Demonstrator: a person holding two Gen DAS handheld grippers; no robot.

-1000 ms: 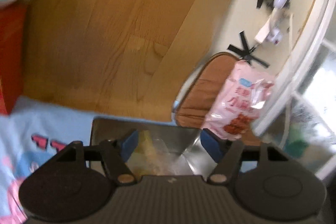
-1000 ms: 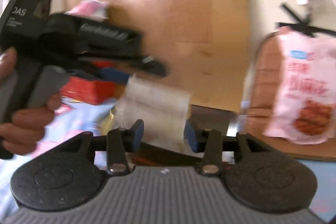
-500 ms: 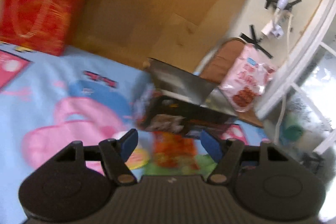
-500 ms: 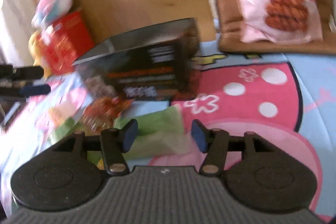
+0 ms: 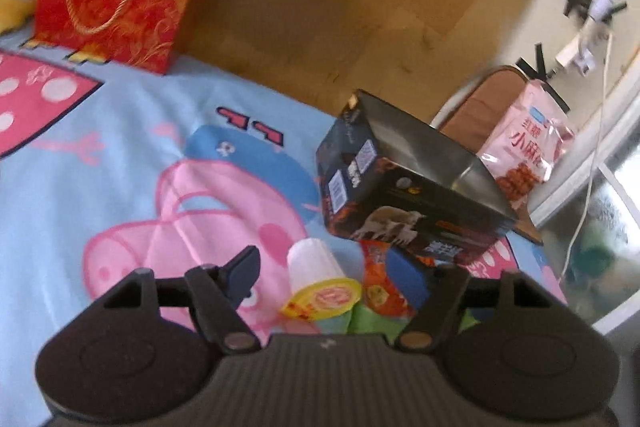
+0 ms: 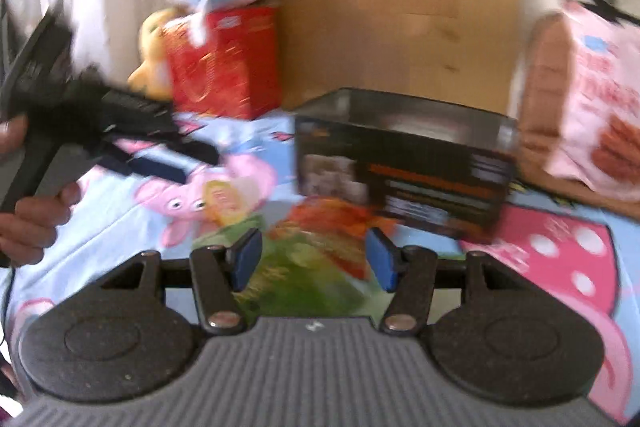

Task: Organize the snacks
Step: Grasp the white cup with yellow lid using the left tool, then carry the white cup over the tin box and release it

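Both grippers have pulled back from the black box (image 5: 404,195) with jaws spread and empty, so the last snack looks dropped inside. The left gripper (image 5: 332,275) now hovers low over the jelly cup (image 5: 316,279) on the mat (image 5: 80,155); the right gripper (image 6: 314,259) hangs above the orange packet (image 6: 332,223)

Both our grippers empty with jaws wide apart: left gripper (image 5: 328,275) and right gripper (image 6: 314,259). Our left hand (image 6: 28,195) wraps its handle.
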